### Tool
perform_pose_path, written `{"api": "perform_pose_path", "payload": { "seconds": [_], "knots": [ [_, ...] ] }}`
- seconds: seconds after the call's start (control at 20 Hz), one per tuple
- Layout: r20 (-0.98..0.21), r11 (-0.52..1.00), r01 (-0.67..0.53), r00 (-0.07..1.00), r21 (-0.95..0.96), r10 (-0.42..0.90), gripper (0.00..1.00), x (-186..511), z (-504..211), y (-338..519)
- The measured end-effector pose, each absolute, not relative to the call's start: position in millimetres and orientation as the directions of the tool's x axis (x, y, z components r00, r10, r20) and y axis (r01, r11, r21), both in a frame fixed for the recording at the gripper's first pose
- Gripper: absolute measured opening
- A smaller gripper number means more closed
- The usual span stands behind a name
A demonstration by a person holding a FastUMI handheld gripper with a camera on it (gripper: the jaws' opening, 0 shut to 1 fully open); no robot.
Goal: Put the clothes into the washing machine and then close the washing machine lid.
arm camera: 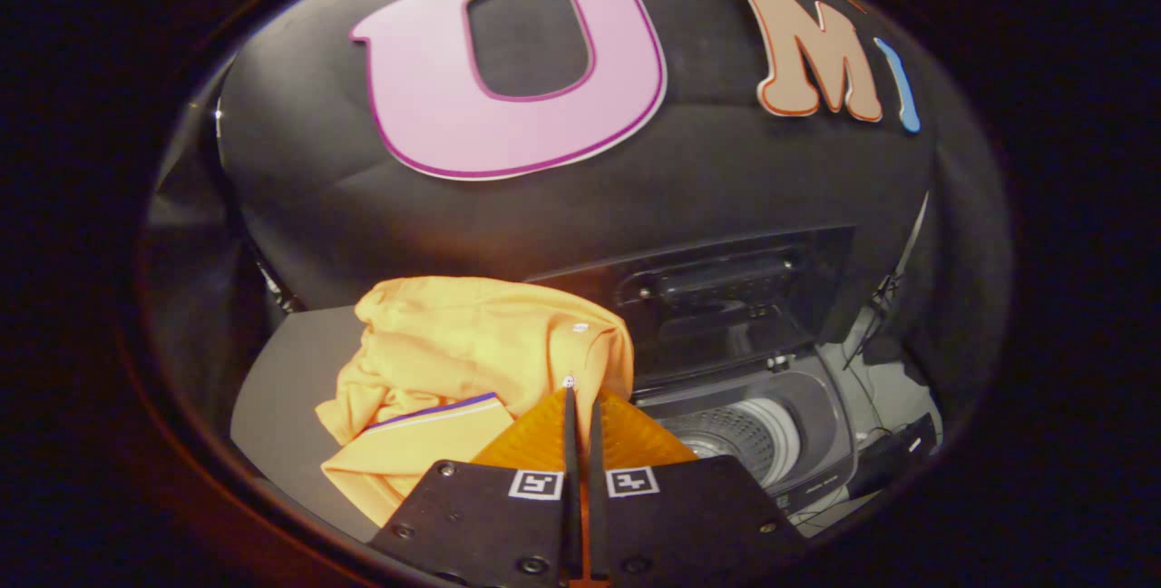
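Note:
An orange garment (472, 343) with a purple-and-white trim hangs bunched from my gripper (581, 406), whose fingers are shut on a fold of its cloth. The garment is lifted above a grey table (290, 370) to the left. Just right of the fingers stands the washing machine (798, 425), its perforated metal drum (735, 429) showing through the top opening. The dark lid (726, 289) stands raised behind the opening, against the black cloth wall.
The grey table's surface runs under and left of the garment. Cables (871, 325) and a dark object (898, 452) sit on the pale floor to the right of the machine. The black booth wall closes off the back.

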State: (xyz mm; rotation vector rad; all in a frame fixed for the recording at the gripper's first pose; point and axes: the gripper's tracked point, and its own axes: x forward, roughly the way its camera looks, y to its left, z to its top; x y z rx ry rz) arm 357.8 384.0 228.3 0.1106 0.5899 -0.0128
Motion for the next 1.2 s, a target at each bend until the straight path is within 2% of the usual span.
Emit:
{"api": "perform_pose_path", "payload": {
  "seconds": [0.15, 0.2, 0.25, 0.35, 0.4, 0.85, 1.0, 1.2],
  "knots": [
    [-0.568, 0.993, 0.119, 0.817, -0.007, -0.102, 0.09, 355, 223, 386],
    [-0.566, 0.990, 0.136, 0.813, -0.038, -0.134, 0.19, 354, 228, 386],
    [-0.559, 0.988, 0.147, 0.816, -0.047, -0.148, 0.19, 353, 233, 388],
    [-0.563, 0.987, 0.158, 0.813, -0.031, -0.147, 0.33, 353, 229, 393],
    [-0.567, 0.987, 0.158, 0.811, -0.025, -0.144, 0.37, 355, 233, 397],
    [-0.547, 0.990, 0.138, 0.829, 0.000, -0.116, 0.39, 368, 239, 396],
    [-0.533, 0.992, 0.129, 0.839, 0.003, -0.108, 0.67, 377, 246, 400],
    [-0.496, 0.992, 0.123, 0.863, 0.012, -0.101, 0.86, 402, 262, 404]
  ]
}}
